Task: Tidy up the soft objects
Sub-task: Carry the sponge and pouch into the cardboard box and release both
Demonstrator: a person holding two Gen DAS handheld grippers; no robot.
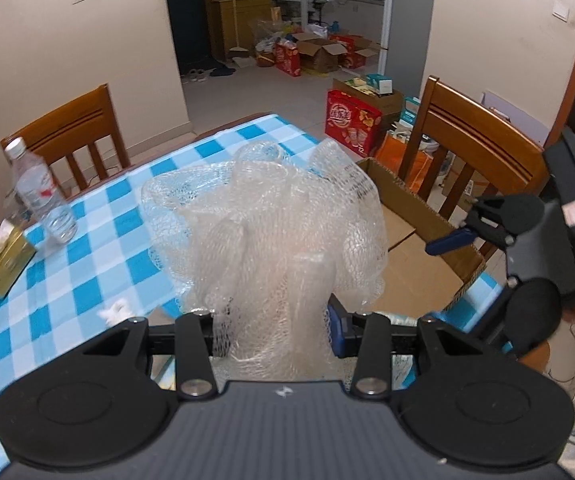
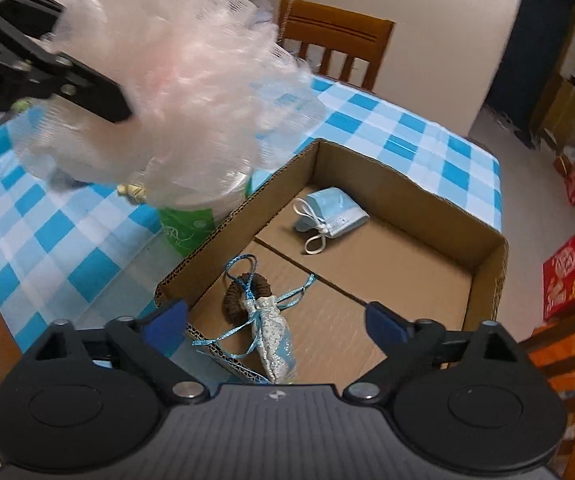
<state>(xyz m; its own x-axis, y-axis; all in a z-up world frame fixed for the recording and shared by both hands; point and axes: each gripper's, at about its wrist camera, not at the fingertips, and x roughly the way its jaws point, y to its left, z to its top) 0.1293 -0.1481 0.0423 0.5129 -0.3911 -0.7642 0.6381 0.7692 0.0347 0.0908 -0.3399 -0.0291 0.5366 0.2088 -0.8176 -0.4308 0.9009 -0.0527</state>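
**Mesh bath pouf held beside the cardboard box, two soft items already inside**

On the blue-and-white checked tablecloth [image 1: 99,240] at the left stand a clear plastic water bottle [image 1: 39,192] with a white cap and, near the table edge, a gold-coloured carton [image 1: 5,260]. A small white scrap [image 1: 113,312] lies on the cloth close to the gripper.

The left gripper [image 1: 275,320] is clamped on a pale, translucent mesh bath pouf [image 1: 263,220]: the netting bunches between its narrowed jaws and billows above them in loose ruffles, lifted off the table and just left of the box. In the right wrist view the same pouf hangs above a green-labelled white tub [image 2: 191,220] that stands against the box's outer wall.

The open, shallow cardboard box [image 2: 487,272] of corrugated brown board sits on the table's right part. Inside, toward the far side, lies a folded light-blue face mask [image 2: 335,212] with white ear loops. Nearer the camera lies a brown ring-shaped scrunchie [image 2: 243,296] touching a small glittery blue-white pouch [image 2: 271,340] with thin blue ribbons.

The right gripper [image 2: 275,320] hovers over the box's near end, its blue-padded jaws spread wide with nothing between them.
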